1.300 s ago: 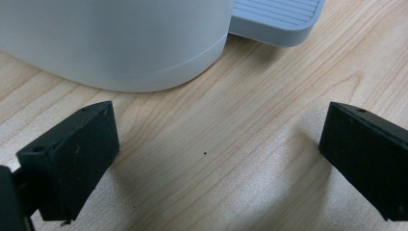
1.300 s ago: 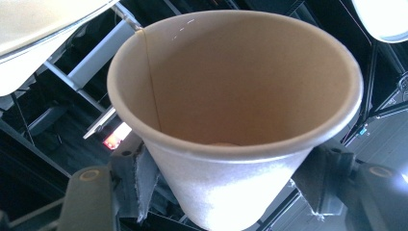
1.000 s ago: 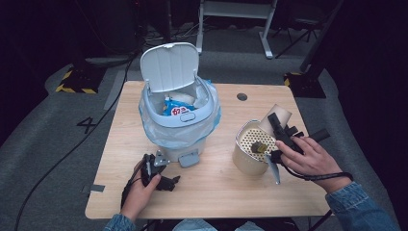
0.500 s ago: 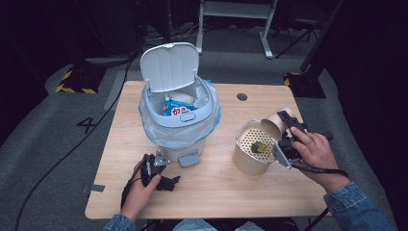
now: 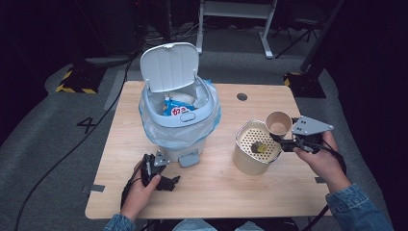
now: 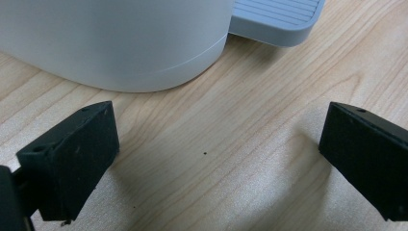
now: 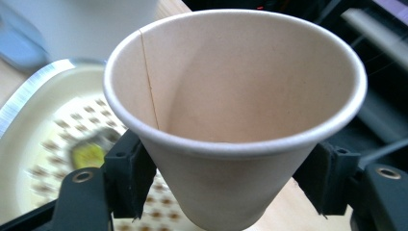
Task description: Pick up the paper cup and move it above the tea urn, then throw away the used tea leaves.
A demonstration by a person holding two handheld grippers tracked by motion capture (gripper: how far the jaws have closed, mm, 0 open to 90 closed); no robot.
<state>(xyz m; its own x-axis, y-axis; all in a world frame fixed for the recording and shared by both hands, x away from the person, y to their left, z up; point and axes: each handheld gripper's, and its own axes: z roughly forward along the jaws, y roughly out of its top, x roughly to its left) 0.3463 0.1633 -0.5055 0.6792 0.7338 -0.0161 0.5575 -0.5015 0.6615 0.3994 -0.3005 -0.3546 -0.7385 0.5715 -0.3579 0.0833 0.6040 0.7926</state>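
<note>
A tan paper cup [image 5: 278, 122] [image 7: 235, 96] hangs mouth-up over the right rim of a cream perforated pot [image 5: 255, 154] [image 7: 43, 144]. My right gripper [image 5: 278, 139] [image 7: 226, 183] is shut on the cup's lower wall, a jaw on either side. Its jaws have just been opening slightly, with the cup still between them. A small yellow item [image 5: 260, 147] lies in the pot. My left gripper [image 5: 169, 182] [image 6: 216, 159] rests open on the table, nothing between its fingers, just in front of the bin's base [image 6: 110, 43].
A white pedal bin [image 5: 178, 120] stands mid-table with its lid [image 5: 168, 65] up, a plastic liner and a blue wrapper [image 5: 175, 109] inside. Its grey pedal [image 5: 188, 159] [image 6: 276, 19] sticks out toward the left hand. A dark cable hole [image 5: 242, 96] sits behind the pot.
The right hand has moved a little to the right and up with the cup. The left hand and its gripper have stayed put.
</note>
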